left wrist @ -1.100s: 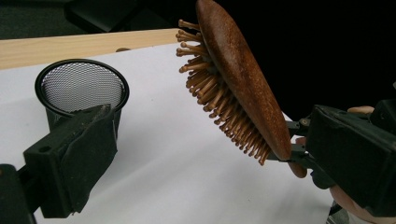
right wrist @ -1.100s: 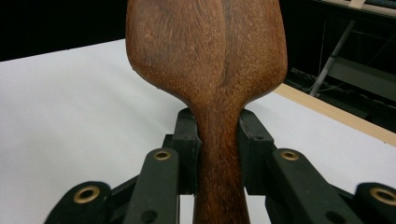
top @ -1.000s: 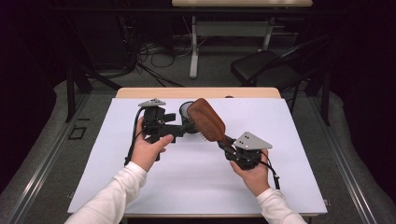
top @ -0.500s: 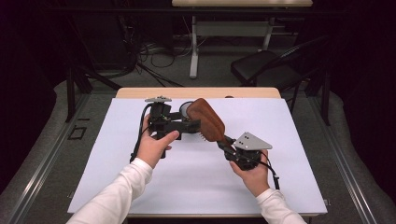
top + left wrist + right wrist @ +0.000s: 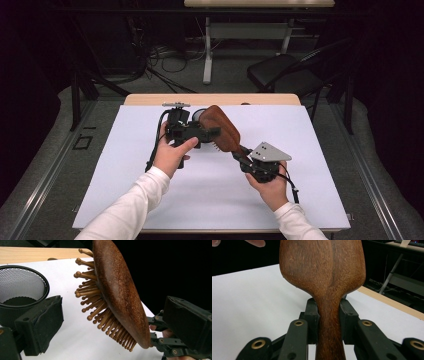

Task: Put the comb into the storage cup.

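Here the right gripper [image 5: 243, 154] has its jaws clamped on the narrow wooden handle of a brown hairbrush [image 5: 221, 127], one pad pressed against each side of it, as the right gripper view shows. The brush is held above the white mat [image 5: 300, 165], its head slanting up and away toward the left gripper [image 5: 212, 133], its wooden pins (round-tipped) facing that gripper. The left gripper's jaws stand apart: in the left gripper view one black pad sits low at the left, clear of the pins, gripping nothing. Just behind it stands a black mesh cup [image 5: 21, 287] on the mat, near the table's [image 5: 150, 99] far wooden edge.
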The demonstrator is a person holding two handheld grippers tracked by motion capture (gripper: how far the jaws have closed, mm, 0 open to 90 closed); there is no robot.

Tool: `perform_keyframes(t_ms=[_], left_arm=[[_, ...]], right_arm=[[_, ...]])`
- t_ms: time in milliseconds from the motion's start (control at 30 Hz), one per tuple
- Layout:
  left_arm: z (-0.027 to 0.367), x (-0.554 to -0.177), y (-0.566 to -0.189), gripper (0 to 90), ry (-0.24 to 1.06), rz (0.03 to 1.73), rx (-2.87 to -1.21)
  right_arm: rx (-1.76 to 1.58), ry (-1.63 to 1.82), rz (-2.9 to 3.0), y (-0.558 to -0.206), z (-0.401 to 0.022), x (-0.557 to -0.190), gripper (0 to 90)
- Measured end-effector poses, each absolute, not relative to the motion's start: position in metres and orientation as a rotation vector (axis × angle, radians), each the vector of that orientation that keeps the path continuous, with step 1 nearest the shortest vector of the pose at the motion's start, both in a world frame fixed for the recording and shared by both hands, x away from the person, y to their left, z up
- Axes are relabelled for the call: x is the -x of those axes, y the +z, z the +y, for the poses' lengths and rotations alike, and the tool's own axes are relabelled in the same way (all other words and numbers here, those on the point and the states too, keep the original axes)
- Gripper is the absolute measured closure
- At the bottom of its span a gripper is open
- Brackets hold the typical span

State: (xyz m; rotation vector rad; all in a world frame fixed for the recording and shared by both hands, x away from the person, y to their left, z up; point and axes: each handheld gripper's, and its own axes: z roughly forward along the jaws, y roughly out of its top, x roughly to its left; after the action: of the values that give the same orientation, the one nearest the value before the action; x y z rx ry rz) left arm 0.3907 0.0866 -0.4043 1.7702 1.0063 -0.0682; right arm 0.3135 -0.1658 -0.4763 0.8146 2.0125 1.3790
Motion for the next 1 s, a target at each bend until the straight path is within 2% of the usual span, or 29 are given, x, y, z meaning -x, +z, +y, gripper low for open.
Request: perform_keyframes(t_ms=[233, 1000], left_arm=[[0.082, -0.391, -0.404, 6.9, -0.081, 1.004, -1.763], [0.07, -0.395, -0.408, 9.0, -0.119, 1.007, -1.759]], right_arm=[[-0.812, 1.382, 2.012, -0.476, -0.165, -0.313, 72.0], [-0.794, 1.389, 2.012, -0.477, -0.16, -0.311, 72.0]])
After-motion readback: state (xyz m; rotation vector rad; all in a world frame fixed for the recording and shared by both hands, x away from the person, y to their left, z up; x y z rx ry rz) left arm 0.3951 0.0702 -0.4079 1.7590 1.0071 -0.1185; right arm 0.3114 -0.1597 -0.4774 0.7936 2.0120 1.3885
